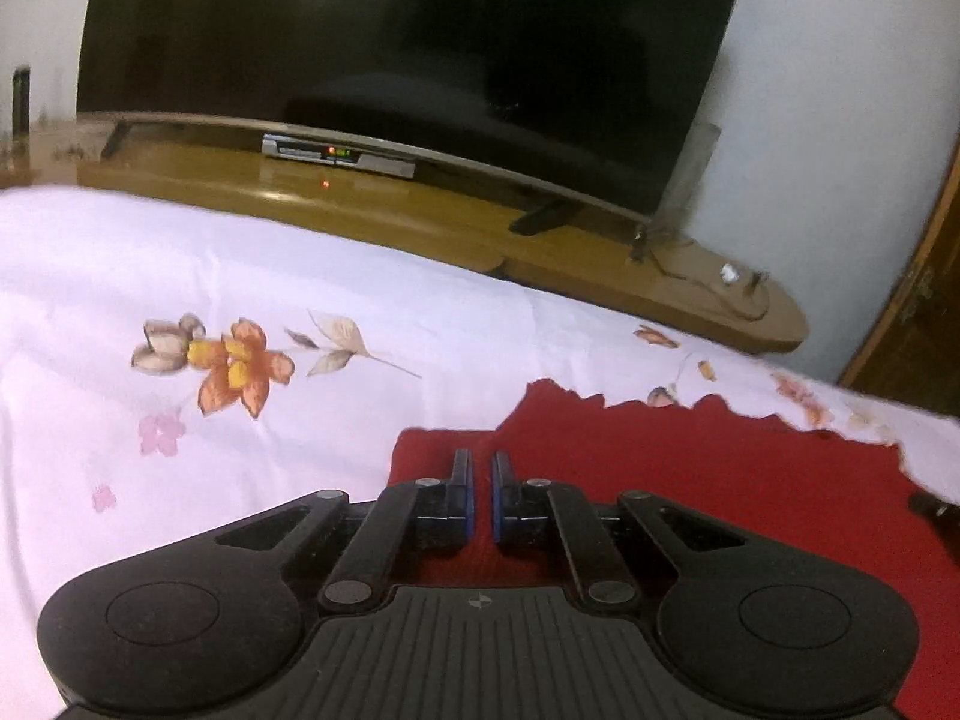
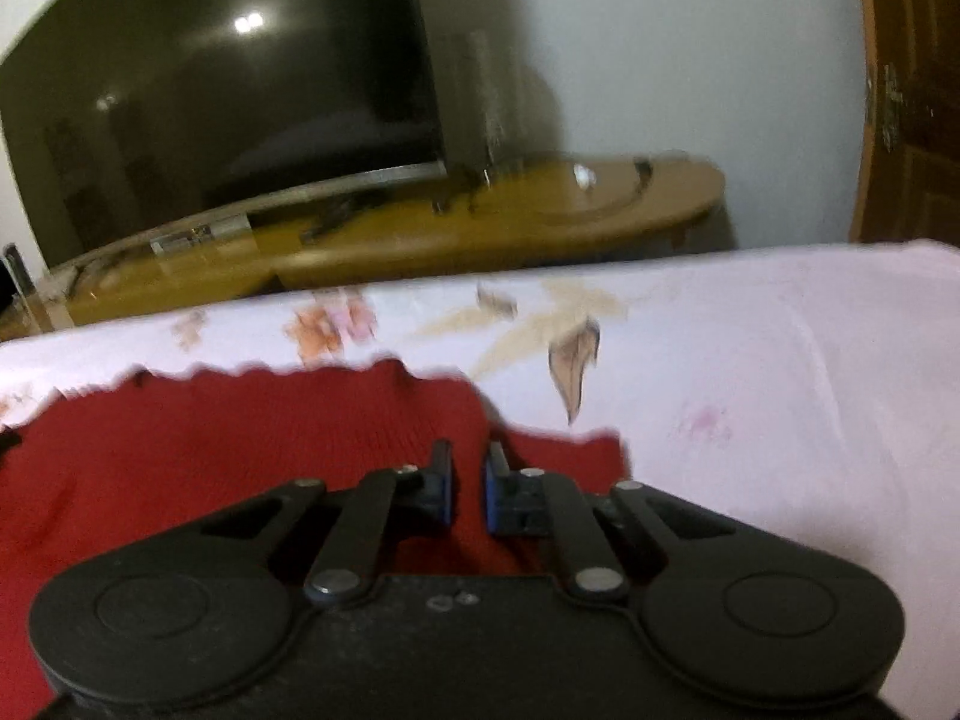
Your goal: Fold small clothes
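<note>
Left-wrist view: red ribbed knit garment (image 1: 690,480), soft, light, floppy; pinch its 9 o'clock corner. Left gripper (image 1: 482,468) and right gripper (image 2: 468,459) nearly closed, apparently empty.

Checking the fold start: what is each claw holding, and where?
Cannot be told: left claw and right claw sit nearly closed over the red garment at its opposite side edges.

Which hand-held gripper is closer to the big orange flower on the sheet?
Left. The left hand-held gripper sits just right of the orange flower; the right hand-held gripper is farther right, over the red garment.
</note>
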`<state>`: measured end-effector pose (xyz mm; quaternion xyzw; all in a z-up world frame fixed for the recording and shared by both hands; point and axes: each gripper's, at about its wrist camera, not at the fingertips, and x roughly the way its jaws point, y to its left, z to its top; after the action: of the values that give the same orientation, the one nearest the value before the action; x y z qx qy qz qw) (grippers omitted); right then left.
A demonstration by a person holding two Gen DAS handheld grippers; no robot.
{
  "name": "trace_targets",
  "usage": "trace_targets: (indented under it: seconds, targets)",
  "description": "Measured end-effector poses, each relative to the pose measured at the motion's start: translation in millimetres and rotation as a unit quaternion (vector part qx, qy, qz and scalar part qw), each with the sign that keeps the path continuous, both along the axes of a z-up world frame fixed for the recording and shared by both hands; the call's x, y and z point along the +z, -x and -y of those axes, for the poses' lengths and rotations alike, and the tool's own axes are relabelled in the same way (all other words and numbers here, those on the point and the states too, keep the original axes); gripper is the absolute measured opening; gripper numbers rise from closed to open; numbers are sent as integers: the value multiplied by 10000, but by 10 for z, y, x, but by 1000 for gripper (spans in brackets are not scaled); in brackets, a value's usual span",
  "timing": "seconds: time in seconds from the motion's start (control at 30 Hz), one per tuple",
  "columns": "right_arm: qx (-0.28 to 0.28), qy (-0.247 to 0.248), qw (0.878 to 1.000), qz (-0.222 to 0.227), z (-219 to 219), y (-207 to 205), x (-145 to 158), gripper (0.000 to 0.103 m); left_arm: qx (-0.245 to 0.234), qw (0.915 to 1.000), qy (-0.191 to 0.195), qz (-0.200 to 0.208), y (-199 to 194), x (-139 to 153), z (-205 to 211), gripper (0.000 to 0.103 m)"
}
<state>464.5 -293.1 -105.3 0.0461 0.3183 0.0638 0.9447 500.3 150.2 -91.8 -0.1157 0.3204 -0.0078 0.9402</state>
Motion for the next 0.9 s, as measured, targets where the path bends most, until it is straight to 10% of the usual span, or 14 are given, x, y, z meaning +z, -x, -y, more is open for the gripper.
trace_targets:
  seconds: [0.2,0.37,0.6,0.73,0.9]
  targets:
    - [-30,-159,9999,-32,57,-23,4,22,-60,9999,-117,24,42,43,45,12]
    - [-123,-443,9979,458,107,262,231,61,-41,9958,-364,844,333,402,165,64]
    - [1428,-222,9891,272,-843,271,269,52,-1654,9808,-907,490,197,338,1235,64]
    - [1521,237,9881,-24,-970,196,11,54,-1379,9855,-981,125,176,45,1058,86]
    - [1068,451,9933,-11,-440,209,40,54,-1306,9845,-1168,93,353,55,659,90]
